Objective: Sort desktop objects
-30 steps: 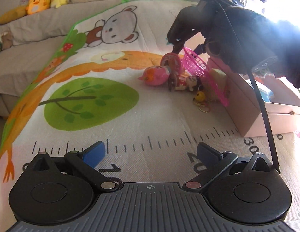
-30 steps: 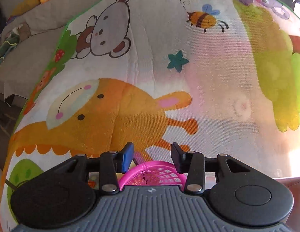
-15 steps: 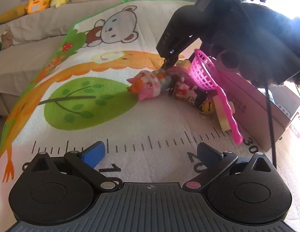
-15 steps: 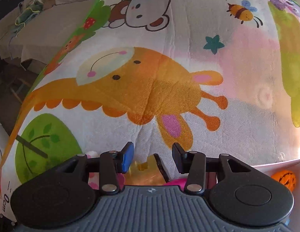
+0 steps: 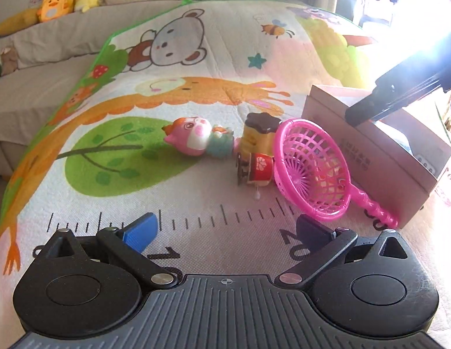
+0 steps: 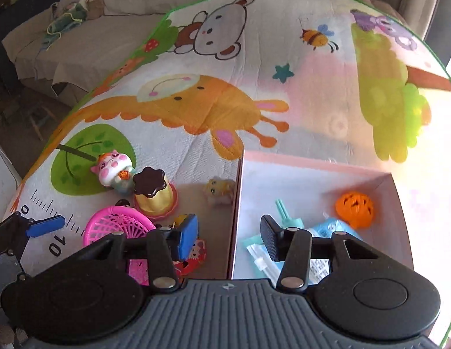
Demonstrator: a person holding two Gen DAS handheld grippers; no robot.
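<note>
Left hand-held gripper (image 5: 225, 229) unmoved, spread, empty; pink cat toy (image 5: 193, 139), pudding toy (image 5: 258, 136), pink strainer (image 5: 311, 171) now dumped on play mat (image 5: 196, 93) beside box (image 6: 312, 180); right hand-held gripper (image 6: 229, 240) now above box edge, spread, empty; toys need boxing

Left gripper (image 5: 226, 228) fingers spread, empty; right gripper (image 6: 228, 237) fingers apart, empty.

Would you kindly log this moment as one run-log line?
left gripper: open, empty | right gripper: open, empty, above box edge | pink basket: on mat
</note>
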